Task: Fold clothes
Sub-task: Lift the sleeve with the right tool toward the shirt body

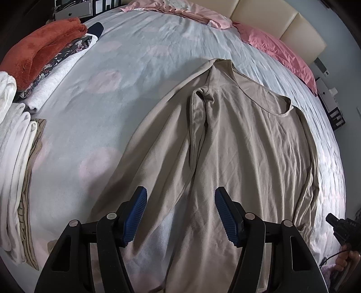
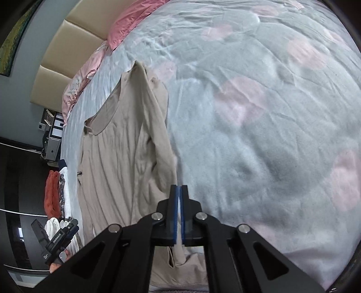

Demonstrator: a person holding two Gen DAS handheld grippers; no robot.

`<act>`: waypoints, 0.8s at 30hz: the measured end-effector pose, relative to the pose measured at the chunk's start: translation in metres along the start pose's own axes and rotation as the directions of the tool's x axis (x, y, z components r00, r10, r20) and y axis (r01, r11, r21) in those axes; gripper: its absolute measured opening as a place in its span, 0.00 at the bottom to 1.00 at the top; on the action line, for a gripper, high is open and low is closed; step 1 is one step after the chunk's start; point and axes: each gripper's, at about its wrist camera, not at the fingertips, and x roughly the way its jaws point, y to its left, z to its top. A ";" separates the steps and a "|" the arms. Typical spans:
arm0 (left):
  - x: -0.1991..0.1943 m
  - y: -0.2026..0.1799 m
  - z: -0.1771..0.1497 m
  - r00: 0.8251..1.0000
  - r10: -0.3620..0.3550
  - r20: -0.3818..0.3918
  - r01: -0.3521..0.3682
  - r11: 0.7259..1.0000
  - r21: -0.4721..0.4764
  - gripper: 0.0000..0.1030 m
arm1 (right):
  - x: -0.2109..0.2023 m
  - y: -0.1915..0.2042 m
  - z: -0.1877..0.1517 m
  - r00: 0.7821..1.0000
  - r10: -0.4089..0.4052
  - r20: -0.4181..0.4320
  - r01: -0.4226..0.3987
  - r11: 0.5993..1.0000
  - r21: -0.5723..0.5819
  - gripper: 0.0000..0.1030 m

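Bed: a pale blue-grey bedspread (image 1: 126,94) with faint pink patches covers it; pink pillows (image 1: 279,47) lie along a cream padded headboard (image 1: 266,13).
Stack: folded clothes (image 1: 45,67) sit at the bedspread's left edge, well apart from the shirt, a rust-orange piece on top with floral and white ones under it; more white folded pieces (image 1: 15,162) lie nearer.
Shirt: a beige long-sleeved shirt (image 1: 243,144) lies flat in the middle of the bed, neckline toward the headboard, one sleeve folded in over the body, fabric lightly creased.
Left claw (image 1: 180,216): apart, hanging over the shirt's lower part, gripping nothing.
Right claw (image 2: 179,214): blue pads together at the shirt's edge near the hem; whether fabric is pinched cannot be told.
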 end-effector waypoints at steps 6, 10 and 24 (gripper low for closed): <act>0.003 -0.001 0.002 1.000 -0.006 -0.010 0.006 1.000 0.009 0.62 | 0.026 -0.010 0.001 0.997 0.040 -0.062 -0.037 0.998 0.056 0.22; 0.005 -0.002 0.003 1.000 -0.011 -0.020 0.011 1.000 0.012 0.62 | 0.040 -0.005 0.004 0.996 0.042 -0.081 -0.039 0.998 0.039 0.22; 0.012 -0.003 0.007 0.999 -0.009 -0.037 0.010 0.999 0.033 0.62 | 0.043 0.004 0.007 0.996 0.056 -0.064 -0.056 0.998 0.004 0.01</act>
